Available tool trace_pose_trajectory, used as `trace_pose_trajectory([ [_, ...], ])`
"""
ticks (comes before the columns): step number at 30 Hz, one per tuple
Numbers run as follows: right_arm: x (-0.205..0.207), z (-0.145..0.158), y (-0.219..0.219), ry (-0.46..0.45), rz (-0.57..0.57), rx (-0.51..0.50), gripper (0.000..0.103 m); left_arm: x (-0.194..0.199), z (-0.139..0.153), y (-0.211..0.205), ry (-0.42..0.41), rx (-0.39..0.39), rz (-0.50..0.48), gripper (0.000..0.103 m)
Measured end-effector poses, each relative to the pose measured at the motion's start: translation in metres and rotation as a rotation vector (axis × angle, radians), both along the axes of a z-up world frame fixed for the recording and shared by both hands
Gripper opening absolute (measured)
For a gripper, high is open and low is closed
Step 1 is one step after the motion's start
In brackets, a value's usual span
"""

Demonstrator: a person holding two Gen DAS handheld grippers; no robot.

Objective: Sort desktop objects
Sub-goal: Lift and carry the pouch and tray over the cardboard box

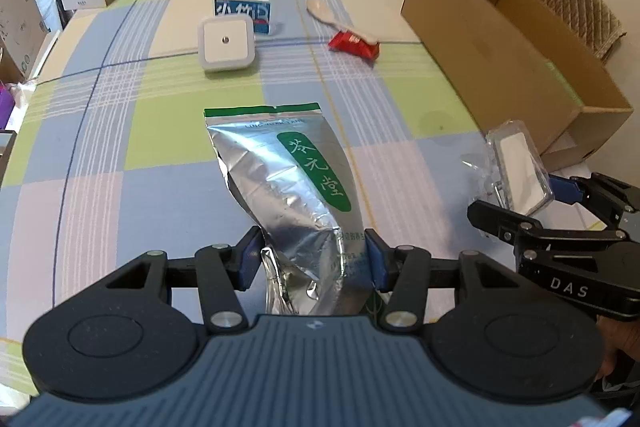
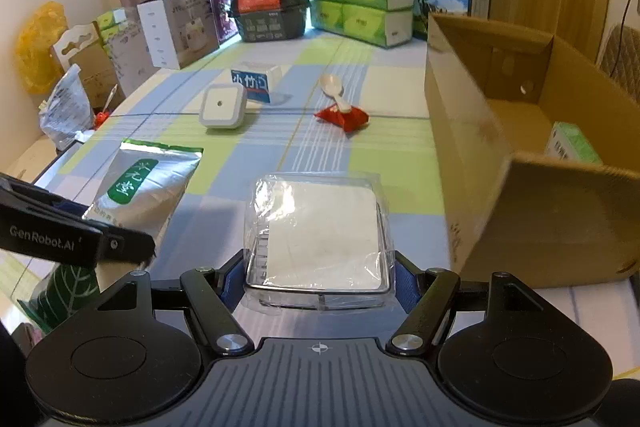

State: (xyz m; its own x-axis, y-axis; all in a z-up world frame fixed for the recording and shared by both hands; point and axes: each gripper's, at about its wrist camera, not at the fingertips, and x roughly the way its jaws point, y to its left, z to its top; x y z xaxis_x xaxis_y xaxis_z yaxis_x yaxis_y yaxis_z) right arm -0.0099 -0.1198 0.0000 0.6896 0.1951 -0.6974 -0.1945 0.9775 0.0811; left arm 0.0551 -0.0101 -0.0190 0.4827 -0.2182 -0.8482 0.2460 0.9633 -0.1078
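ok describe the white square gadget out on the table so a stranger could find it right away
On the checked tablecloth, look left of the open cardboard box, past the two held packets. The white square gadget lies flat just in front of a blue-and-white lettered box. It alone has rounded corners and a small dark dot in the middle.

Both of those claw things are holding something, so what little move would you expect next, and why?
Probably the right gripper swings right, over the open cardboard box. Its jaws already clamp the clear plastic case, and the box stands just beside it. The left gripper grips the foil pouch, farther from the box.
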Motion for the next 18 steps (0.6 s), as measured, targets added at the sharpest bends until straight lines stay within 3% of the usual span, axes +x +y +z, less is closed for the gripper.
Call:
trace_pose_trajectory([
  [18,-0.034,0.061,-0.052,-0.087,-0.083,0.014,0.069,-0.027,0.05,-0.046,-0.081,-0.064,-0.079,0.047],
])
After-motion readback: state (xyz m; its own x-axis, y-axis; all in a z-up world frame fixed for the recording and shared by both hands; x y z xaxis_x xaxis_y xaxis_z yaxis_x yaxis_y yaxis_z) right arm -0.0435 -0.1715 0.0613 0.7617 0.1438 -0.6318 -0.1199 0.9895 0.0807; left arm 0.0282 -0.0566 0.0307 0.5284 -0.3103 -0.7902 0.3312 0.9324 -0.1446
